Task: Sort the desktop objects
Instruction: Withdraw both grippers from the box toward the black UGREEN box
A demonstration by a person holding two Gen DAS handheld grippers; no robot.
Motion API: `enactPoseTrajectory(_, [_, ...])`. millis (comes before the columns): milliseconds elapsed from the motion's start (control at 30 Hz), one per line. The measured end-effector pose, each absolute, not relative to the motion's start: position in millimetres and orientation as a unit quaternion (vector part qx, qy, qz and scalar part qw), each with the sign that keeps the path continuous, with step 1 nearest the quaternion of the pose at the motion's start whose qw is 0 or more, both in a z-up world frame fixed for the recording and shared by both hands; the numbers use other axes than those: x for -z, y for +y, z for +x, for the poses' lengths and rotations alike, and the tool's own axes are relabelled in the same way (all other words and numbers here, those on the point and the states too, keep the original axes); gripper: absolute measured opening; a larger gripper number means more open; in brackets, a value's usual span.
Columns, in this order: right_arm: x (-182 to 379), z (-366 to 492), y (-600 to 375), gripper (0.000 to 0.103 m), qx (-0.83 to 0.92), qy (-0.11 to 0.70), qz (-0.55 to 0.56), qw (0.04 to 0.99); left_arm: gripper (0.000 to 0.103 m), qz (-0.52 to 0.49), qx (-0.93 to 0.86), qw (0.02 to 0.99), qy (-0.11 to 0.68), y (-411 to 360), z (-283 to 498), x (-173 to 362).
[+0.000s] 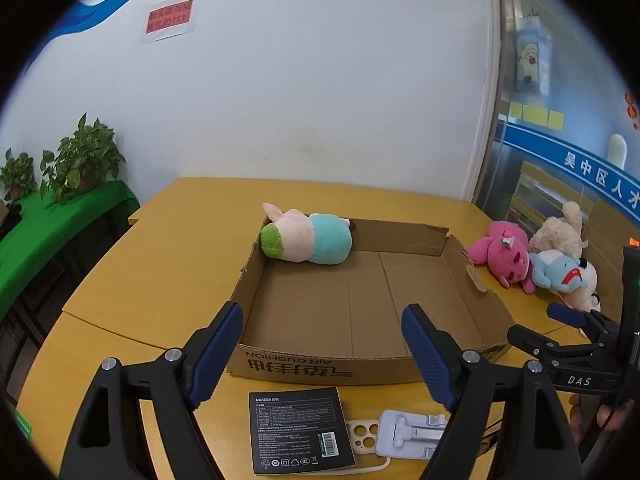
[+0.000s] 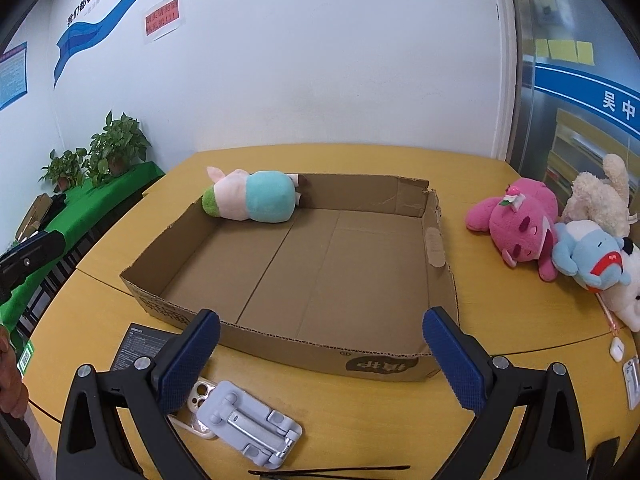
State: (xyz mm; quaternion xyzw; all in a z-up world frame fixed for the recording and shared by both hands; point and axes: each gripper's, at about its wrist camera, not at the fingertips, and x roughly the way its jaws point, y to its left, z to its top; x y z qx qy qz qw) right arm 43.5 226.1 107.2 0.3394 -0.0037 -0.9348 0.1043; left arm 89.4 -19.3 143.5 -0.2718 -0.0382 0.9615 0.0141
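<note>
A shallow cardboard box (image 1: 472,280) (image 2: 440,240) lies on the yellow table. A pink-and-teal plush (image 1: 308,239) (image 2: 254,196) lies in its far left corner. A pink plush (image 1: 504,254) (image 2: 516,226), a blue plush (image 1: 560,270) (image 2: 592,258) and a cream plush (image 1: 560,228) (image 2: 600,192) lie right of the box. My left gripper (image 1: 322,354) is open and empty above the box's near wall. My right gripper (image 2: 320,354) (image 1: 568,320) is open and empty at the box's near right.
In front of the box lie a black UGREEN package (image 1: 300,428) (image 2: 138,346), a cream phone case (image 1: 362,434) (image 2: 200,394) and a grey phone stand (image 1: 412,434) (image 2: 248,424). A white earbud case (image 2: 617,349) lies far right. Potted plants (image 1: 80,160) stand on a green shelf at left.
</note>
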Motion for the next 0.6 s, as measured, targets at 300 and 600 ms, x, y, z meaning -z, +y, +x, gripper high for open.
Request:
enactPoseTrajectory(300, [-108.6, 61.8, 222.6, 0.103, 0.936, 0.008, 0.339, 0.099, 0.082, -0.279, -0.960, 0.041, -0.006, 6.7, 95.7, -138.2])
enactPoseTrajectory(600, [-108.9, 63.9, 224.3, 0.103, 0.936, 0.001, 0.340, 0.088, 0.082, -0.293, -0.955, 0.042, -0.009, 2.9, 93.7, -130.2])
